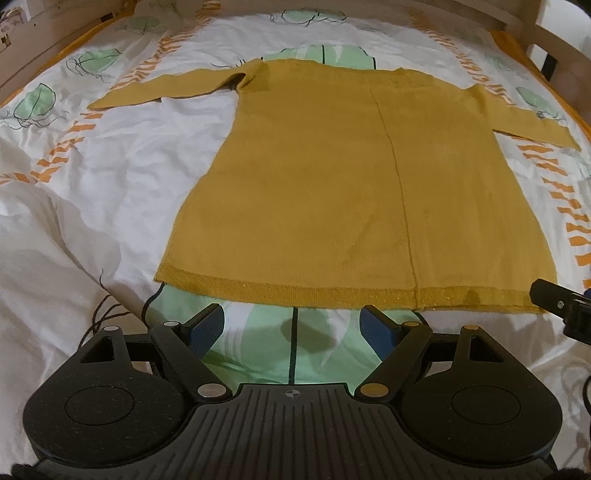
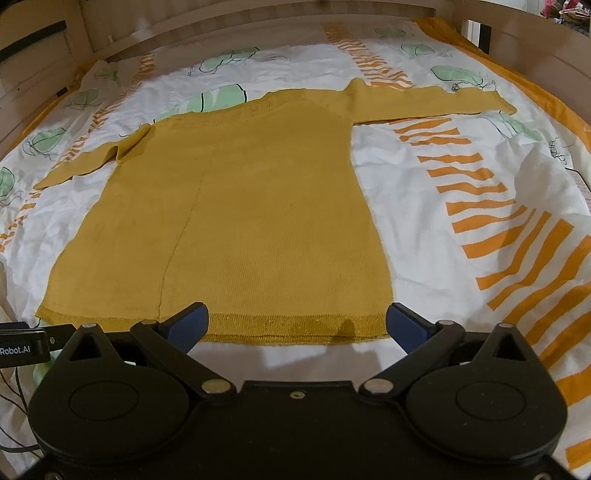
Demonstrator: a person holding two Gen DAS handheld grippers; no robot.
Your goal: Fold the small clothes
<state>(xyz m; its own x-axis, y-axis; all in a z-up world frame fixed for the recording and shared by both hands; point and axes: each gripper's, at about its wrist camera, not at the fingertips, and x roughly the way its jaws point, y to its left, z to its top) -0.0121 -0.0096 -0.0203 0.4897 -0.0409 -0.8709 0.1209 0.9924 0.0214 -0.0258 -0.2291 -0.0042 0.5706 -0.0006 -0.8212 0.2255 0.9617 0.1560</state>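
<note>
A small mustard-yellow knit sweater (image 1: 332, 177) lies flat on the bed, hem toward me and both sleeves spread out to the sides. My left gripper (image 1: 293, 326) hovers just short of the hem near its left half, jaws wide apart with nothing between them. In the right wrist view the same sweater (image 2: 240, 221) fills the middle. There my right gripper (image 2: 297, 326) is open over the hem's right part, its blue pads (image 2: 402, 325) straddling the ribbed edge without pressing it. The right gripper's tip (image 1: 561, 306) shows at the left view's right edge.
The bed sheet (image 1: 92, 192) is white with green leaf prints and orange stripes, rumpled at the left. A wooden bed frame (image 2: 258, 22) curves around the far side. Dark cables (image 2: 14, 398) trail at the near left.
</note>
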